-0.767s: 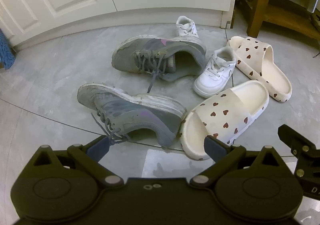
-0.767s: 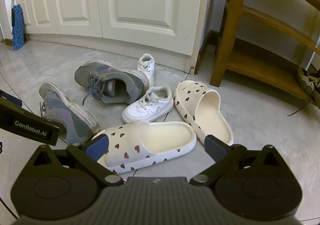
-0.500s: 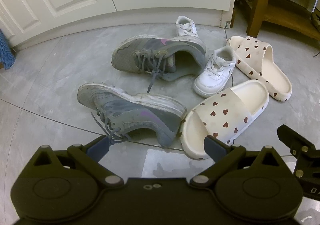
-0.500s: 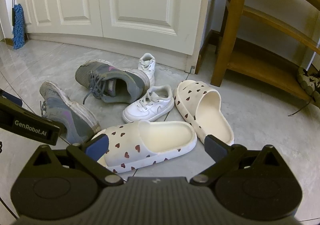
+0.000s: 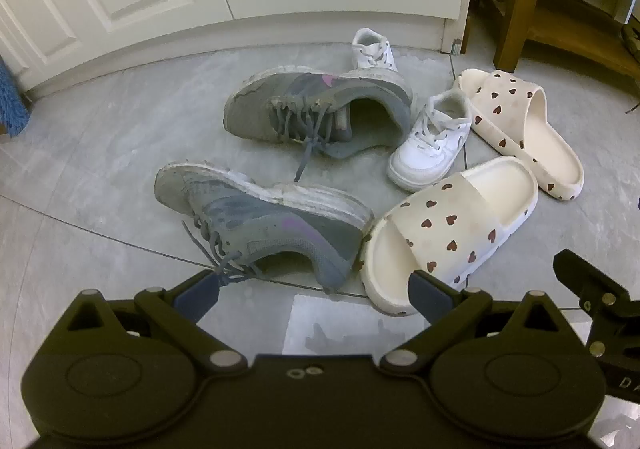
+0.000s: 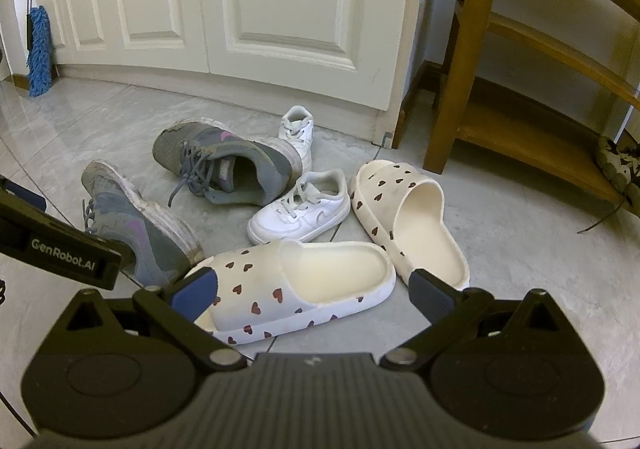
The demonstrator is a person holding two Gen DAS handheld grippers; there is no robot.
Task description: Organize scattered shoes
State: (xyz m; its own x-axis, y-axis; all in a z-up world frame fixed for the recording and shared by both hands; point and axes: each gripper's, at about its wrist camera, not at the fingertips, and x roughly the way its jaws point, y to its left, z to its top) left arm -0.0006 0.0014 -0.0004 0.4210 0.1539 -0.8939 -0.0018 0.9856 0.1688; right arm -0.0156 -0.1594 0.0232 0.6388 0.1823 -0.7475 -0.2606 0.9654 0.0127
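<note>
Both tools spread apart, left tool (image 5: 314,289), right tool (image 6: 314,289), heart slipper (image 6: 296,285) between right fingertips

Pale grey floor tiles (image 6: 520,249) with thin grout lines carry a soft sheen. Behind stand white panelled cabinet doors (image 6: 288,9) on a plain white plinth (image 5: 200,49). To the right is a wooden shelf rack (image 6: 520,121) with slatted tiers. A blue fluffy duster (image 6: 39,49), perhaps a mop, leans far left.
</note>
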